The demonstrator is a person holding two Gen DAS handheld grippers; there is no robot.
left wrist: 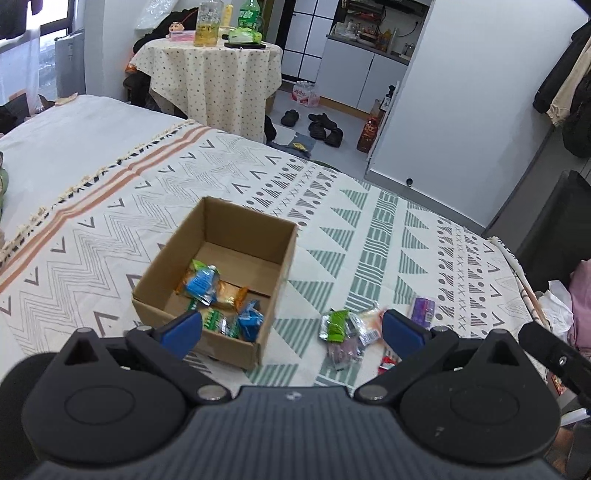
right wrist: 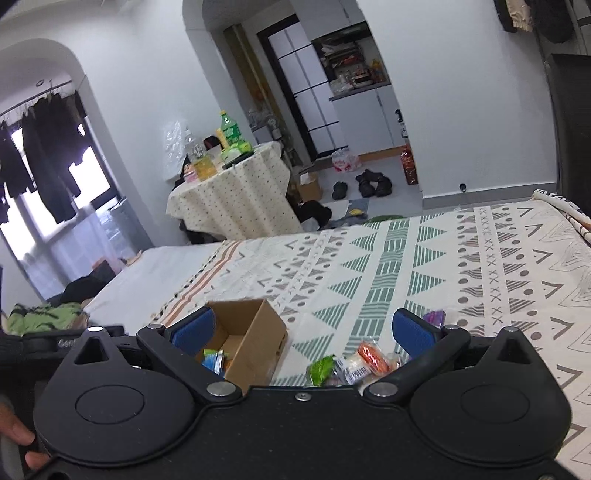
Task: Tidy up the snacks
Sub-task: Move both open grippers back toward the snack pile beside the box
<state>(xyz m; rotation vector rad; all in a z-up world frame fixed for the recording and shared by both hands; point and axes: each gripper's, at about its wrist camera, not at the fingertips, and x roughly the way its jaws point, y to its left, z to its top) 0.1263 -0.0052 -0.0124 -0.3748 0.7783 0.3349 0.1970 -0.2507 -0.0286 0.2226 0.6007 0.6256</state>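
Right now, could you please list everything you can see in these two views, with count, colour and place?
cardboard box: one, brown, open, on the patterned blanket.
snack packets in the box: several, blue, orange and green, on its floor.
loose snack packets: a small pile, green, white, orange, red and dark, on the blanket right of the box.
purple packet: one, on the blanket beyond the pile.
round table: one, dotted cream cloth, past the bed, carrying bottles and jars.
green bottle: one, on that table.
shoes: a few, black, on the grey floor.
left gripper: black with blue pads, open, empty.
right gripper: black with blue pads, open, empty.
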